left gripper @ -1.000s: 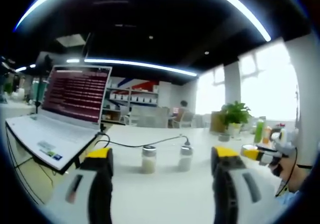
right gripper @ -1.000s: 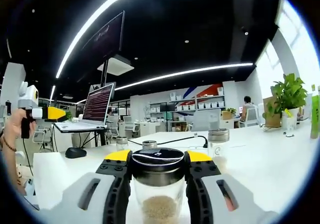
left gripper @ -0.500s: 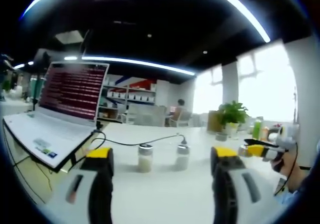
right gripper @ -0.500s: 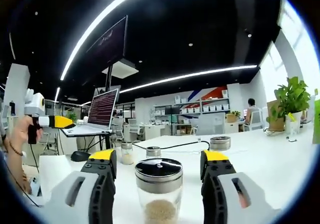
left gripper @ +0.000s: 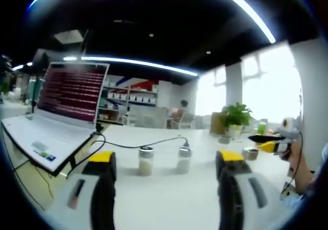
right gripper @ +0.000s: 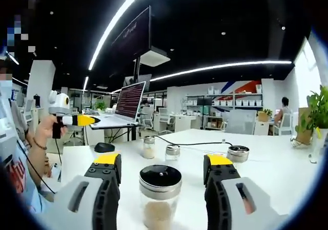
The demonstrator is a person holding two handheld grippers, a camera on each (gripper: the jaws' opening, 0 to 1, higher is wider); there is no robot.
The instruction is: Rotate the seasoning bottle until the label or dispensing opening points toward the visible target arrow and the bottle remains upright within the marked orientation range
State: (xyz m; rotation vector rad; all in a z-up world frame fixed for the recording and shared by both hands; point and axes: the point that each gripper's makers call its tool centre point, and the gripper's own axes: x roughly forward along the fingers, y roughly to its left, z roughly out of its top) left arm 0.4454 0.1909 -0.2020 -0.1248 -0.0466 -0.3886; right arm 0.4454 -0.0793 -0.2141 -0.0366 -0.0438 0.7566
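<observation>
Two jaws of the right gripper [right gripper: 162,171] stand spread, with bare gaps on either side of the seasoning bottle [right gripper: 159,194], which stands upright between them on the white table [right gripper: 266,176]. Its black lid tops clear glass holding pale granules; its base is cut off. No arrow can be made out. Left gripper [left gripper: 166,163] likewise spread, pinching nothing, facing two small jars [left gripper: 146,160] near the laptop [left gripper: 56,115].

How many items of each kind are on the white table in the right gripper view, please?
Seasoning bottles: 4
Laptop: 1
Computer mouse: 1
Total: 6
</observation>
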